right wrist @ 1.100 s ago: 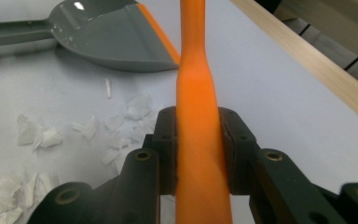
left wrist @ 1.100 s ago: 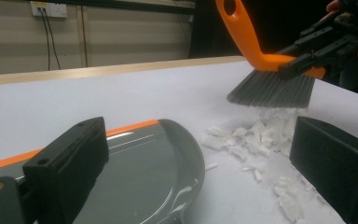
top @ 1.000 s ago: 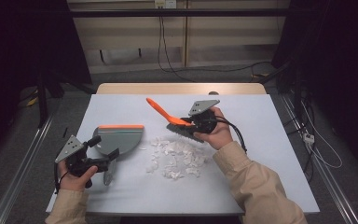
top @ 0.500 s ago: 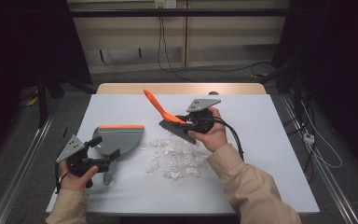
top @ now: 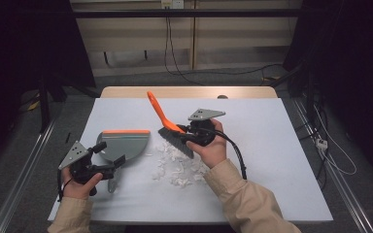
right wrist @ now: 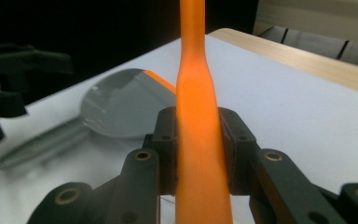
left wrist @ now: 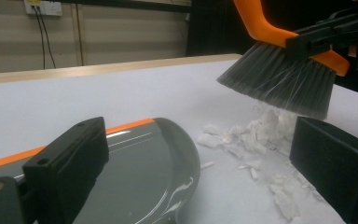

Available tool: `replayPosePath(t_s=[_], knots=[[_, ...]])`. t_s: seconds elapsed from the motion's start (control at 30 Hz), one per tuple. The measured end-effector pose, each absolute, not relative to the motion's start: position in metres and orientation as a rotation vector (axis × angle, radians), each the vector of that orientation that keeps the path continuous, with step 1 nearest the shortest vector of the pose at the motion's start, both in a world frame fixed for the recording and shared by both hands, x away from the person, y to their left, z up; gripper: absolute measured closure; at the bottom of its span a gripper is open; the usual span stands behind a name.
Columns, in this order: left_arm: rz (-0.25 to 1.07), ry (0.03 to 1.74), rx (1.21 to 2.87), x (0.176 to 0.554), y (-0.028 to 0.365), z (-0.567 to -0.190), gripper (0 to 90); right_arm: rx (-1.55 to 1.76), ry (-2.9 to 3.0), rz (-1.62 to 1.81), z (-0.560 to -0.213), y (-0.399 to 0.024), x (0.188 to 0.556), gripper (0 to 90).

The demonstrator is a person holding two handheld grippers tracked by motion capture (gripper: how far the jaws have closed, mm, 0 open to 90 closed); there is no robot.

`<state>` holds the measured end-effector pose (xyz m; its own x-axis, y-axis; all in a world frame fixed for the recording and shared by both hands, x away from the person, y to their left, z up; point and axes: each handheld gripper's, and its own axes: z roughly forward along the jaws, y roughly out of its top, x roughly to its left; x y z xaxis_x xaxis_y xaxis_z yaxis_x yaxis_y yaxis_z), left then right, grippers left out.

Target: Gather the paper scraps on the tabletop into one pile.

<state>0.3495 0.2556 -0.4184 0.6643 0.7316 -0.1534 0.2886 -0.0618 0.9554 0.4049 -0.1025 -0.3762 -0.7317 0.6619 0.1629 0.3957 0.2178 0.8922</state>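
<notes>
Brush poised at the far side of the paper scraps, dustpan waiting.

The right gripper (top: pixel 187 135) pinches the brush (top: pixel 167 127) by its orange handle, which points up toward the table's far left corner; a hard stroke could scatter the scraps (top: pixel 177 165) past the dustpan (top: pixel 125 144). The left gripper (top: pixel 110 155) stands spread over the dustpan's handle near the table's front left, so the pan could slide.

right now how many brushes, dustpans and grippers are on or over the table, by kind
brush: 1
dustpan: 1
grippers: 2, left gripper and right gripper
paper scraps: 1 heap, too many bits to count
total: 5, with the heap as one
</notes>
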Motion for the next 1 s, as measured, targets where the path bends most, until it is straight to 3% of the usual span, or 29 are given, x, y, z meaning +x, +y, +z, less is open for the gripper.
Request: replayPosePath(t_s=[1.0], knots=[[0.455, 0.840, 1.667, 0.350, 0.256, -0.419, 4.2, 1.146, 2.293, 1.618, -0.400, -0.066, 0.382, 71.8]])
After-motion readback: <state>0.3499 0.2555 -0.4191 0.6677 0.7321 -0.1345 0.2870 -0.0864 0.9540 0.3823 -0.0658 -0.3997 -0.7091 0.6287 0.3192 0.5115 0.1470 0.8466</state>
